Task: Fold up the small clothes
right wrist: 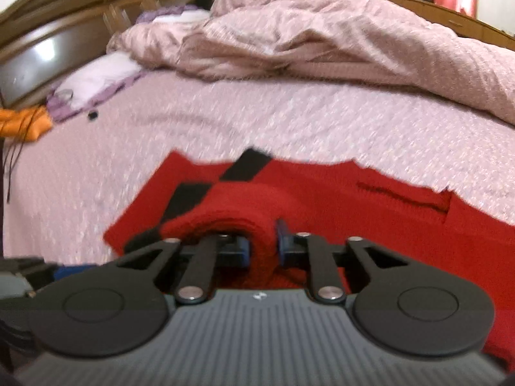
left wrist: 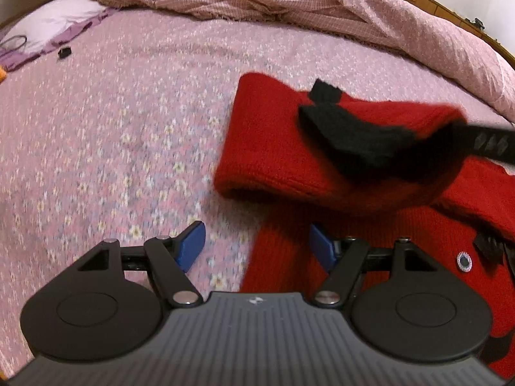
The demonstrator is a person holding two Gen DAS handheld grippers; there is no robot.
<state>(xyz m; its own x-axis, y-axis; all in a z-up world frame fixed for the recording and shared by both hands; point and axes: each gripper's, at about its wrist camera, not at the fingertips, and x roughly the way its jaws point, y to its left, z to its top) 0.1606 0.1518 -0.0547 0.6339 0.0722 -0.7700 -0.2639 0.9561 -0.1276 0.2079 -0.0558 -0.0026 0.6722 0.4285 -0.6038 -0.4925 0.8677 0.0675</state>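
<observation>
A: Where's the red knit sweater [left wrist: 370, 241] sitting?

B: Spread on the bed [left wrist: 112, 128], on the pink floral sheet. The left claw [left wrist: 257, 244] hangs wide open right over the sweater's left edge, one blue finger above the sheet, the other above the knit, gripping nothing.

A: And the right one?

B: The right claw [right wrist: 263, 244] is pinched on a fold of the black-trimmed sleeve [right wrist: 219, 222], which is bunched up between its fingers.

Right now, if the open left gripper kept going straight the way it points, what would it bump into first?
Probably the left edge of the red knitted sweater on the pink flowered bedsheet; the left gripper straddles that edge, though depth is unclear.
</observation>
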